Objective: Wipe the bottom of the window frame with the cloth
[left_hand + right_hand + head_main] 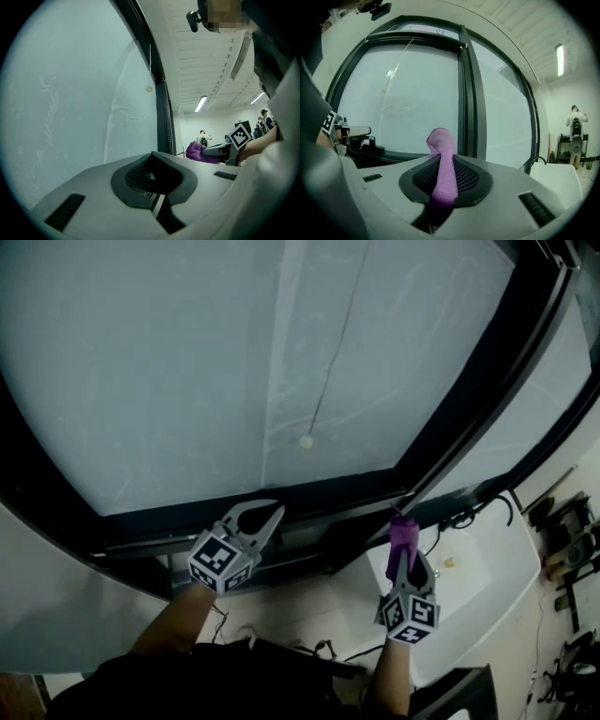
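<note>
A purple cloth point(403, 535) sticks up out of my right gripper point(405, 561), which is shut on it just below the black mullion where it meets the window frame's bottom rail point(319, 493). In the right gripper view the cloth point(442, 154) runs between the pads of the right gripper point(443, 176), its tip close to the bottom rail point(393, 154). My left gripper point(259, 518) is held against the bottom rail further left, with nothing in it. In the left gripper view the left gripper point(152, 180) has its jaws together, and the cloth point(202, 153) shows beyond.
A blind cord with a white bead point(306, 442) hangs in front of the glass. A black cable point(469, 517) lies on the white sill point(487, 577) at right. Tools point(567, 540) lie at the far right. A person point(574, 124) stands far off in the room.
</note>
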### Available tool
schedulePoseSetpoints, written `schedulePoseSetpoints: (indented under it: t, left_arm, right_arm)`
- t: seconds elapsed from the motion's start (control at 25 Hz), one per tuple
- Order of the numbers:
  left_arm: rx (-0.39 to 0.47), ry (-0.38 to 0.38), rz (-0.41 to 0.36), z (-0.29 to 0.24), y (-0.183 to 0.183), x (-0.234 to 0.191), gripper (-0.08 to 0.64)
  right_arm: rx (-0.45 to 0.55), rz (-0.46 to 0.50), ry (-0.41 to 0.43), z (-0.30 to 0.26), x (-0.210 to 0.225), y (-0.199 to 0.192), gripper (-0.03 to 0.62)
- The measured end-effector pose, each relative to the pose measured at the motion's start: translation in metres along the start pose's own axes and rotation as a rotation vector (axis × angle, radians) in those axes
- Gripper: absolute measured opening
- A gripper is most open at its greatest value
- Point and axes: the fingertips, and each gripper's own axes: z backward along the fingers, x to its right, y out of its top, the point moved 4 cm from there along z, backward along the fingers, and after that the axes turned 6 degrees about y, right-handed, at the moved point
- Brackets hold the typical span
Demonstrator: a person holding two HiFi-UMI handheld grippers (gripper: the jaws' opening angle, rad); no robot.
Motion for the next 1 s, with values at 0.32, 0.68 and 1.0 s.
schedulePoseSetpoints:
  t: [0.32,0.68,1.0]
  left_arm:
    - [-0.015,0.106,0.019,0.000,-0.003,-0.001,0.002]
    - [-0.002,0.208,0.023,0.000,-0.005,-0.002,0.002]
    - [0.009,0.253,0.031,0.005,-0.008,-0.004,0.002]
  right_arm:
    - [0.041,0.006,0.086,-0.005,0.007,0.000,0.069]
    - [0.022,0.035,0.143,-0.015,0.020,-0.006,0.069]
    - [0.026,0.019,0.153,-0.014,0.028,-0.011,0.069]
